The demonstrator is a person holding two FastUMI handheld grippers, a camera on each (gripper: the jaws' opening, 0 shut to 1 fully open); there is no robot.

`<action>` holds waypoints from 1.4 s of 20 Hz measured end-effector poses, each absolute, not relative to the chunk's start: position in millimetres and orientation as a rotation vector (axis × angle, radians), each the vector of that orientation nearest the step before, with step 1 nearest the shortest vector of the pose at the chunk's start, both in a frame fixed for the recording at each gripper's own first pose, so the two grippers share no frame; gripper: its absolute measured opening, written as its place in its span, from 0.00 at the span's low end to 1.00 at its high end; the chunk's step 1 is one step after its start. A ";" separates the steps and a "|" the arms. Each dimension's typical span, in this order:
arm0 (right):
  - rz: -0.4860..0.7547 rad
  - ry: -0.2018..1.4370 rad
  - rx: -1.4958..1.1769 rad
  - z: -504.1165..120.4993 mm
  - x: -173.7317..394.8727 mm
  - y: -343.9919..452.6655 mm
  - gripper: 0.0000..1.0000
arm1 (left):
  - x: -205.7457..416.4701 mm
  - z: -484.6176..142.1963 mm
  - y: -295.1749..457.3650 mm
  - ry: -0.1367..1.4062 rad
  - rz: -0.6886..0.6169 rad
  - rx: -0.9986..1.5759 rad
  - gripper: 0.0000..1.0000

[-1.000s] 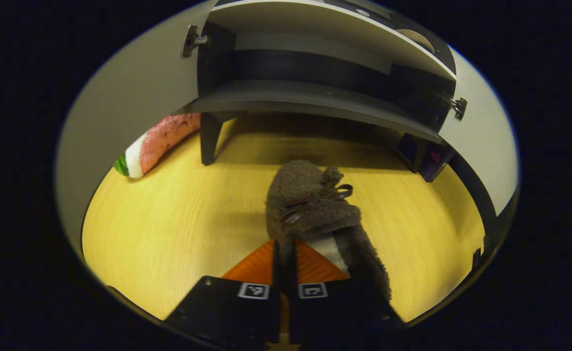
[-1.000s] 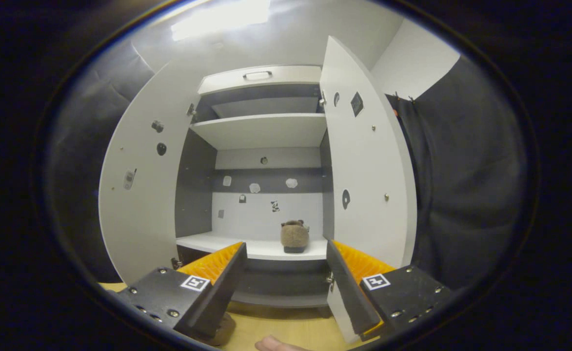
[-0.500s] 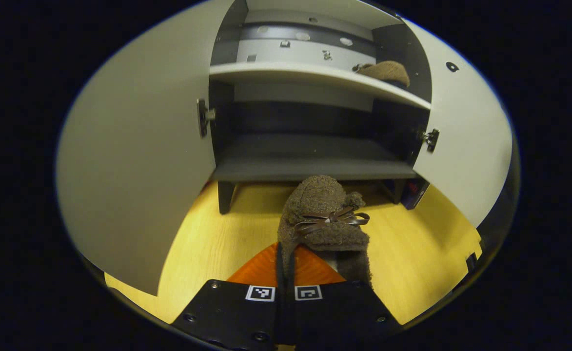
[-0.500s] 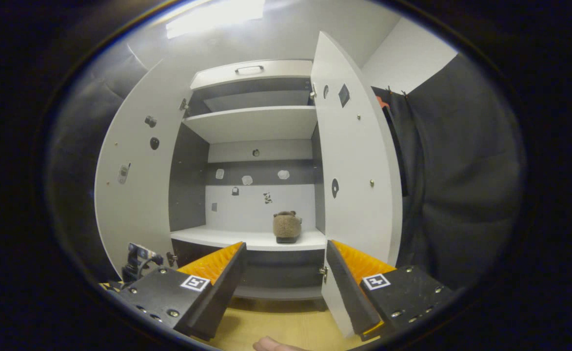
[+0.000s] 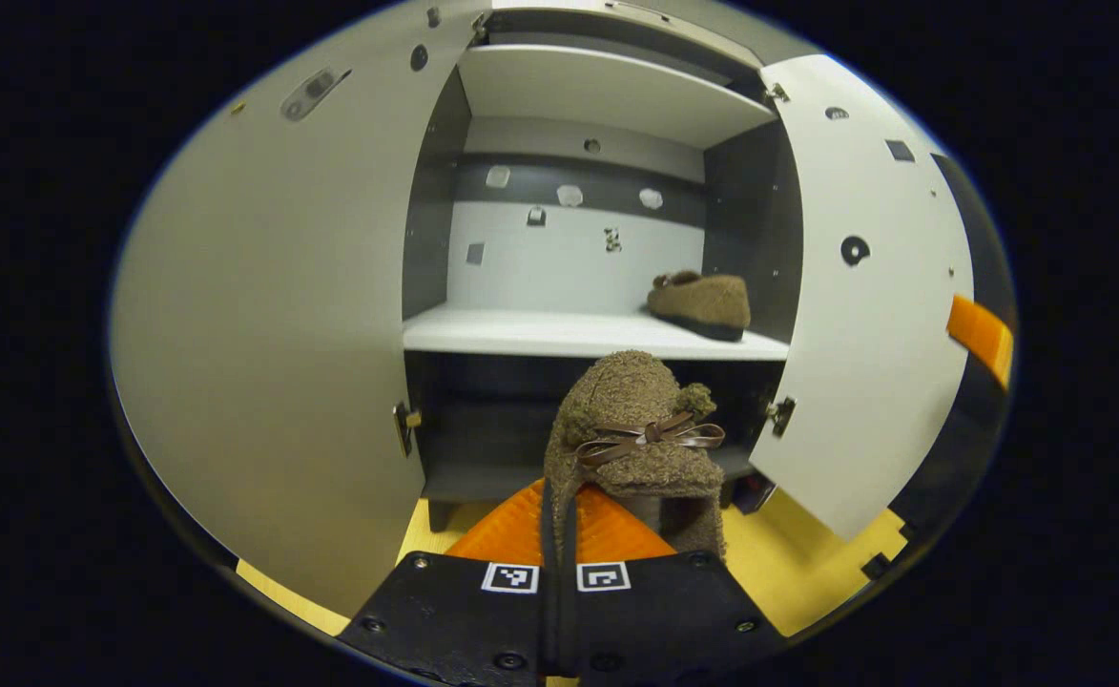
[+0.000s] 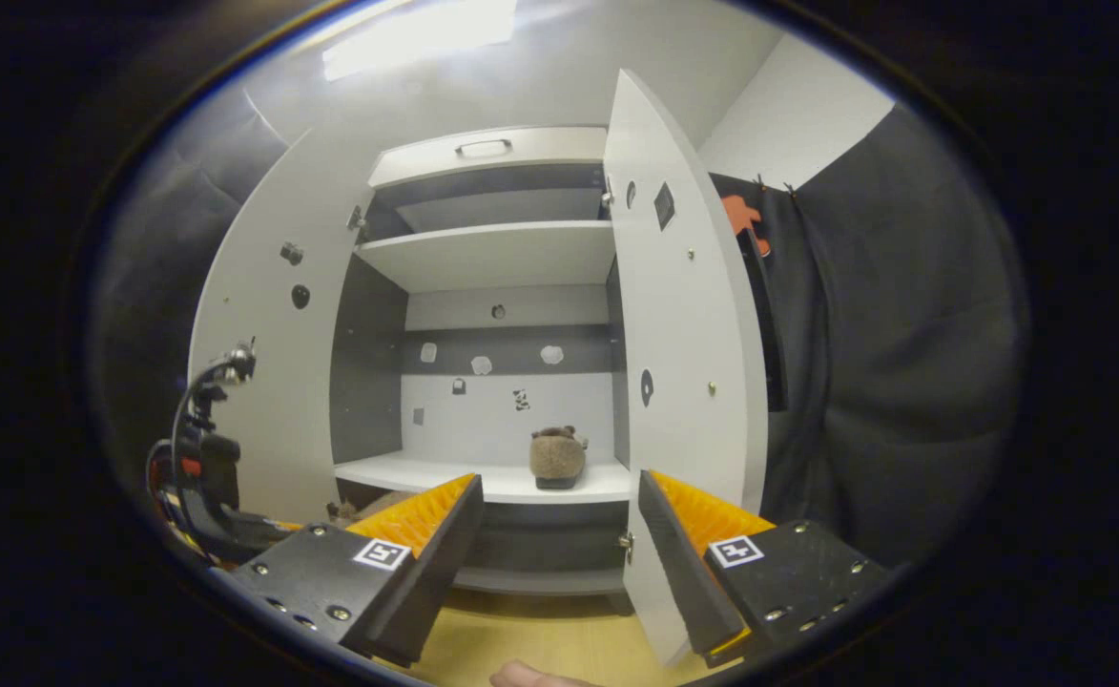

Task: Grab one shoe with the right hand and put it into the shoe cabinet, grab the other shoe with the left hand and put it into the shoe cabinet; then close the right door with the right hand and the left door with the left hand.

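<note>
My left gripper (image 5: 559, 504) is shut on a brown fuzzy shoe (image 5: 637, 420) with a bow, pinching its heel rim. The shoe hangs in the air before the open shoe cabinet, its toe pointing at the white shelf (image 5: 530, 334). The other brown shoe (image 5: 702, 303) rests on that shelf at its right end, also seen as the shoe (image 6: 557, 458) in the right gripper view. My right gripper (image 6: 559, 482) stands open and holds nothing, back from the cabinet. The left gripper's body (image 6: 201, 477) shows at the left in that view.
Both cabinet doors stand wide open: the left door (image 5: 263, 324) and the right door (image 5: 869, 305), seen again as the right door (image 6: 688, 382). A darker lower shelf (image 5: 483, 477) lies under the white one. The wooden floor (image 6: 540, 649) runs below.
The left gripper has risen with the shoe from near the floor to about the white shelf's height. The right gripper has barely moved; the left gripper's body has come into its view.
</note>
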State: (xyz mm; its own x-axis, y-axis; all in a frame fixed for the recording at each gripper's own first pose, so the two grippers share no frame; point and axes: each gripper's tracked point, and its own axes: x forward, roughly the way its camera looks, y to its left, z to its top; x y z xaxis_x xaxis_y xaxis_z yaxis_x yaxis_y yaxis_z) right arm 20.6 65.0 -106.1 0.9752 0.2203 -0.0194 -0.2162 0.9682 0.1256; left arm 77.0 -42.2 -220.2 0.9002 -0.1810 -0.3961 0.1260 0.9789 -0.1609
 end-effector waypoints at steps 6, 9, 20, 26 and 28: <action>0.249 0.003 0.136 -92.8 20.9 65.3 0.98 | 137.7 -140.2 -46.3 0.278 -0.125 -0.112 0.00; 0.264 -0.017 0.130 -87.9 22.2 67.9 0.98 | 177.6 -119.2 -45.4 0.257 -0.101 -0.129 0.00; 0.251 -0.015 0.124 -98.3 16.6 43.8 0.98 | 335.1 -138.4 -37.6 0.282 -0.002 -0.223 0.00; 0.275 0.002 0.129 -106.3 5.4 40.9 0.98 | 367.9 -223.8 -25.4 0.504 0.063 -0.217 0.01; 0.273 -0.001 0.124 -106.2 2.5 38.5 0.98 | 382.8 -228.8 -43.5 0.514 0.022 -0.279 0.01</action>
